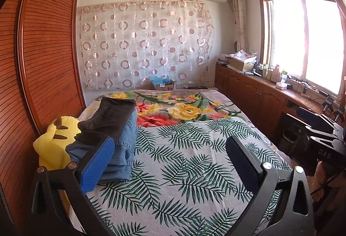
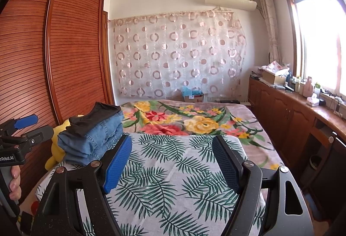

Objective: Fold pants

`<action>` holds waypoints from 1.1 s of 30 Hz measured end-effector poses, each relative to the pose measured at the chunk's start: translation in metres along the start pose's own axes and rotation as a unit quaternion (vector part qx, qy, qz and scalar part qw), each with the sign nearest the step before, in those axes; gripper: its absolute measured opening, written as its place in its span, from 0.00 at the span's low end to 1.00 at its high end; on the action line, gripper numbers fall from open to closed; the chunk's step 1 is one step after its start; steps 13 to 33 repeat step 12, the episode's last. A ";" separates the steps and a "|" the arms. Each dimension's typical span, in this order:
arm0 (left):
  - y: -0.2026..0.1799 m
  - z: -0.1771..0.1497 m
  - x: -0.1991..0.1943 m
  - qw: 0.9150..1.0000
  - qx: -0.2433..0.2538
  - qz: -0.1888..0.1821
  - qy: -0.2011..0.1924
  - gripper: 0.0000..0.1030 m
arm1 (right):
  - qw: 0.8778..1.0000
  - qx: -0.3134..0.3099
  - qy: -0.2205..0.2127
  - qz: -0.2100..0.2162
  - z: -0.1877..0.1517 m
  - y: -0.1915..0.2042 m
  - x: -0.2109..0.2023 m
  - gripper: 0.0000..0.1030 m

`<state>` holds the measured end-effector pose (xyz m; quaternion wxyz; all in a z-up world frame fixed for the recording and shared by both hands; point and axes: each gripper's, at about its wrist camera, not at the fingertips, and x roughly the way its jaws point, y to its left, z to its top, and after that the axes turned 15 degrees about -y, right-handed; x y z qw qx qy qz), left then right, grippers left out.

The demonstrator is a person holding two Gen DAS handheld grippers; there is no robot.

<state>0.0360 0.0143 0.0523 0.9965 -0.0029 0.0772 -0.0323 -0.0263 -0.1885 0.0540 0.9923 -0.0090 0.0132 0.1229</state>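
Both hand-held grippers, left (image 1: 170,162) and right (image 2: 172,162), hover open and empty over the bed (image 1: 194,171), folded pants (image 1: 121,128) stacked at its left edge.

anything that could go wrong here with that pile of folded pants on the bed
1. The stack of folded jeans sits near the bed's left edge, partly against the yellow plush toy; a nudge may tip it off.
2. The dark pants on top lie askew and overhang, so they might slide off.
3. Both the left gripper and right gripper are open and empty close by; a finger could snag the pile.
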 end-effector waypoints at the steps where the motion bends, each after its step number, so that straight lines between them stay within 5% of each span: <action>1: 0.000 0.000 0.000 1.000 0.000 0.000 0.000 1.00 | 1.000 0.000 0.000 0.000 0.000 0.000 0.001 0.76; 33: 0.000 -0.001 0.000 1.000 0.000 0.000 0.000 1.00 | 1.000 0.001 -0.001 0.000 0.000 0.000 -0.001 0.76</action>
